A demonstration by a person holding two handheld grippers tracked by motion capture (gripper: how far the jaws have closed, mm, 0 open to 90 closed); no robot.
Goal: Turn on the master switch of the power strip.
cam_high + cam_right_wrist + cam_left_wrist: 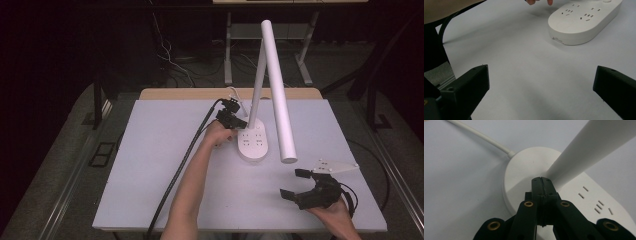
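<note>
Left gripper, jaws pressed fully together with nothing between them, tips on or just above the white lamp base at the foot of the lamp stem. Power cord leaves the base beyond the jaws; outlet slots lie to their right. Right gripper, jaws spread wide and empty, hovers over the desk, well apart from the base, which lies ahead of its jaws.

- The lamp is plain white, also its base with small dark socket slots.
- The table is pale grey-white.
- The 2 grippers, left and right, are black.
- Brass-coloured rings sit on the left gripper.
</note>
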